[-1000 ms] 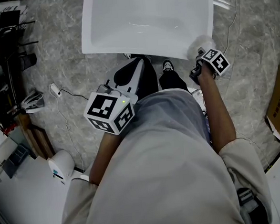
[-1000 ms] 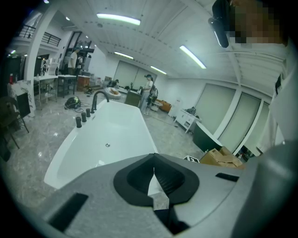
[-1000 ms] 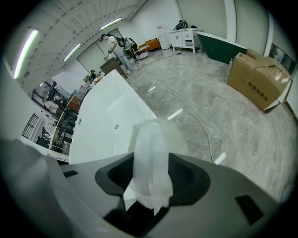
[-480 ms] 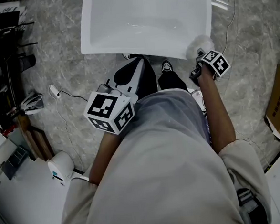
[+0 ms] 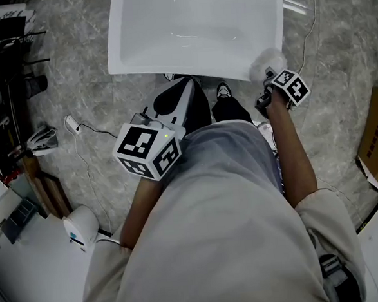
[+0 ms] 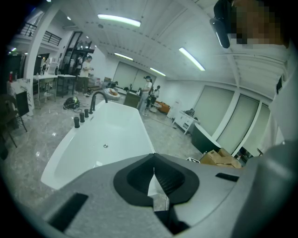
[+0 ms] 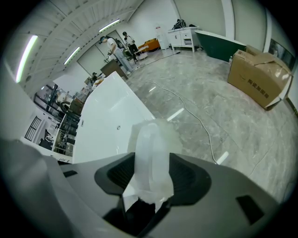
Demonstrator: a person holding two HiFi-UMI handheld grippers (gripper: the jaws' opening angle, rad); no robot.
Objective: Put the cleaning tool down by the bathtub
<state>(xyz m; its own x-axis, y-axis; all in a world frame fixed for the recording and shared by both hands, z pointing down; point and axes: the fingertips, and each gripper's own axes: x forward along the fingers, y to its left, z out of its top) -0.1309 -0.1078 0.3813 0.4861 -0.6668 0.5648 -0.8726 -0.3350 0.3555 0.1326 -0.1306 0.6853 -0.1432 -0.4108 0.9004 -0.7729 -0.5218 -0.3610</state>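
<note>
Fingers of your right gripper (image 7: 150,173) stand wide, clamped on the translucent white cleaning tool (image 7: 149,139), which sticks out past their tips over the bathtub (image 7: 109,121) corner. Your left gripper (image 6: 154,175) has its jaws pressed together, the tub beyond them.

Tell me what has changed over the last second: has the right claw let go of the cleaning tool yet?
Nothing has visibly moved; only the head view itself shifts slightly, bathtub and all. The right claw is still closed on the cleaning tool at the bathtub's near right corner, so the tool is not released. The left claw stays shut and empty.
</note>
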